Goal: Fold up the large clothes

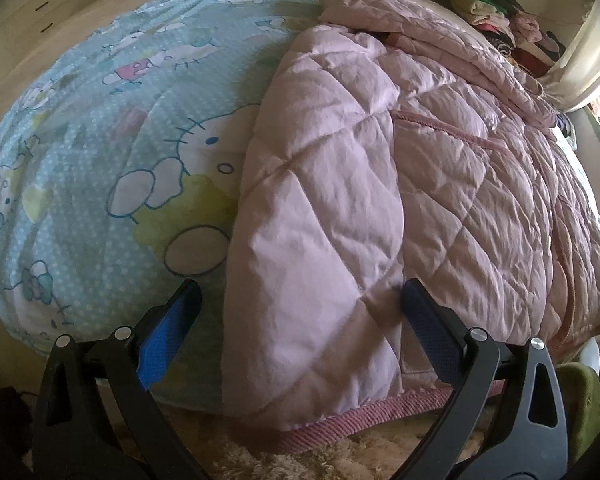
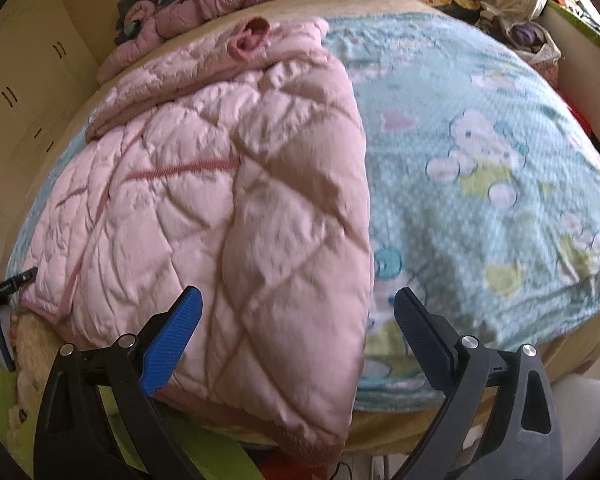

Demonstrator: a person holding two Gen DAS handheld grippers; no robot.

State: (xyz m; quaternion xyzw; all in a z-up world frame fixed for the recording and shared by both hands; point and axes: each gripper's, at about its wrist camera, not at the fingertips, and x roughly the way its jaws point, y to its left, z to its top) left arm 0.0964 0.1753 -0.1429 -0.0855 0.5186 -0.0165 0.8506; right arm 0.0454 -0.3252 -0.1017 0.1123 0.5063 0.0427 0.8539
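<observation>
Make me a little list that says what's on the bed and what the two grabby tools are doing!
Garment: pink quilted jacket, both side panels folded in over the middle
Lying on: blue cartoon-cat blanket spread over the bed
Hem: darker pink ribbed hem at the near edge of the bed
Left gripper: jaws wide open, holding nothing, on either side of the near folded panel
Right gripper: jaws wide open, holding nothing, over the jacket's near right edge
Background: pile of other clothes at the far side

Left wrist view: close at the bed's (image 1: 80, 40) near edge, facing 12 o'clock.
Right wrist view: same edge, close.
Shared: pink quilted jacket (image 1: 340, 184) (image 2: 228, 208), cartoon-cat blanket (image 1: 100, 160) (image 2: 480, 140).
</observation>
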